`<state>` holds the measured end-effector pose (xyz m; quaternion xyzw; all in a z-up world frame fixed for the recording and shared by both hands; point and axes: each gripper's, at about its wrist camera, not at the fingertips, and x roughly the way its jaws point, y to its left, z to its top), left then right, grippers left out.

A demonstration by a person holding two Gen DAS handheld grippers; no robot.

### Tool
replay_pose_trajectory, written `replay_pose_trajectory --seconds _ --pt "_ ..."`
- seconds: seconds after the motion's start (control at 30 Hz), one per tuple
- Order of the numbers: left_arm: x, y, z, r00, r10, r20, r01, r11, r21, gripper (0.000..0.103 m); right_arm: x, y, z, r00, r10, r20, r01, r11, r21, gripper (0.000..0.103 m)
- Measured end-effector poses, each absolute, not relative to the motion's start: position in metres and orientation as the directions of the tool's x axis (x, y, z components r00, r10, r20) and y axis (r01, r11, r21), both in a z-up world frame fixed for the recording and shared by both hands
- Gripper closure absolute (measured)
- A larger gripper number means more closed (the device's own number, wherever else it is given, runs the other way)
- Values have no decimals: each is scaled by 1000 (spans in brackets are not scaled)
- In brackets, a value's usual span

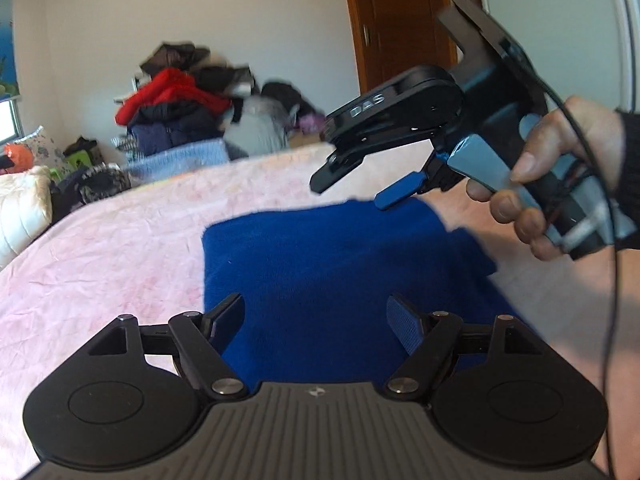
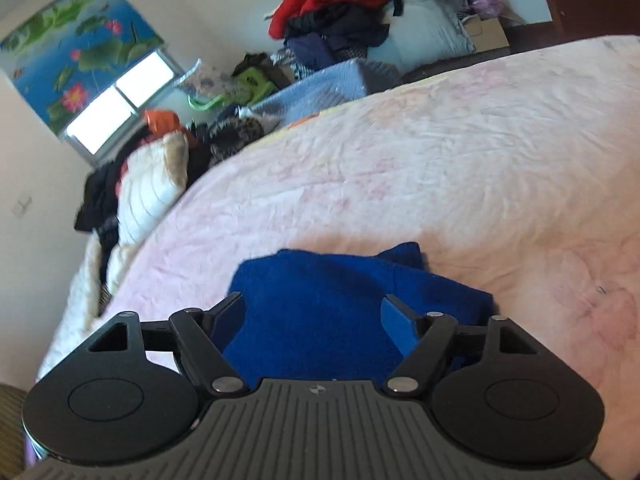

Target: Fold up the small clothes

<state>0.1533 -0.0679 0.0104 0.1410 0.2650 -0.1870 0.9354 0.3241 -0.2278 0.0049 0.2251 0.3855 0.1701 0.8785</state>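
A folded dark blue garment (image 1: 340, 260) lies flat on the pink bed cover (image 1: 120, 240). My left gripper (image 1: 316, 324) hovers over its near part with the jaws wide apart and nothing pinched between them. In the left wrist view, my right gripper (image 1: 352, 192) hangs above the garment's far right edge, held by a hand (image 1: 560, 152), and its two fingers are spread. The right wrist view shows the same garment (image 2: 312, 292) lying bunched under my right gripper (image 2: 314, 316), which is open, on the bed cover (image 2: 440, 160).
A pile of clothes (image 1: 180, 104) with a red jacket is stacked against the far wall, beside a wooden door (image 1: 400, 20). A light blue blanket (image 2: 320, 88) and a white quilt (image 2: 148, 184) lie at the bed's far and left edges. A window (image 2: 120, 100) is at the left.
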Motion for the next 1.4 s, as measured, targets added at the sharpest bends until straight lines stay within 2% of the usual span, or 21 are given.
replay_pose_trajectory --seconds 0.03,0.07,0.1,0.2,0.3,0.4,0.43,0.5,0.63,0.67,0.73,0.8,0.87,0.9,0.97,1.03,1.13,1.17,1.2,1.3,1.4 --pt "166 -73 2 752 -272 -601 444 883 155 24 332 -221 -2 628 437 -644 -113 870 480 26" --pt "176 -73 -8 721 -267 -639 447 884 135 22 339 -219 -12 609 389 -691 -87 899 430 33" --pt "179 -68 -14 712 -287 -641 443 892 92 20 343 -220 -22 602 357 -714 -70 915 398 38" --pt "177 -64 -21 717 -309 -625 445 893 69 19 336 -229 -31 664 364 -653 -81 904 421 38" --pt "177 -64 -16 706 -306 -639 448 891 69 18 335 -220 -27 655 342 -674 -105 924 367 37" --pt "175 -41 14 702 -384 -600 459 888 -32 20 317 -239 -11 670 367 -645 8 865 501 37" --pt "175 -29 26 721 -416 -554 459 886 -67 19 304 -247 -5 694 417 -587 2 814 581 35" --pt "188 -14 43 745 -425 -515 431 895 -115 19 276 -260 3 748 480 -458 -14 702 712 22" --pt "254 -11 37 700 -387 -600 310 922 -232 19 241 -271 -18 776 577 -255 18 384 923 13" --pt "272 -15 29 670 -383 -636 289 924 -251 19 238 -271 -26 774 583 -246 41 341 939 10" --pt "297 -21 10 607 -367 -704 249 930 -270 19 236 -267 -42 752 567 -337 123 381 916 10" --pt "307 -34 -10 590 -312 -744 245 948 -203 18 234 -266 -61 732 539 -418 173 446 878 34" --pt "298 -55 -21 633 -255 -731 306 950 -66 3 226 -272 -73 753 527 -394 161 433 887 45" --pt "295 -63 -25 657 -220 -721 307 952 -11 1 224 -274 -76 751 534 -389 157 428 890 46" --pt "296 -63 -24 667 -199 -719 269 963 -16 0 224 -275 -77 743 546 -386 137 440 887 47" --pt "291 -58 -19 672 -200 -713 258 966 -28 1 226 -276 -75 733 554 -395 154 430 889 46" --pt "270 -28 4 672 -255 -695 221 965 -140 1 215 -284 -58 739 554 -384 169 400 901 23" --pt "257 -13 12 677 -284 -679 218 959 -184 0 206 -288 -48 753 548 -364 138 410 901 9" --pt "243 3 17 683 -309 -662 216 951 -221 0 197 -293 -40 765 536 -358 110 439 892 1" --pt "205 43 14 656 -351 -669 186 933 -307 0 177 -303 -33 748 499 -437 105 562 821 1" --pt "180 72 -2 617 -369 -695 116 916 -383 1 170 -306 -51 673 546 -499 145 564 813 4"
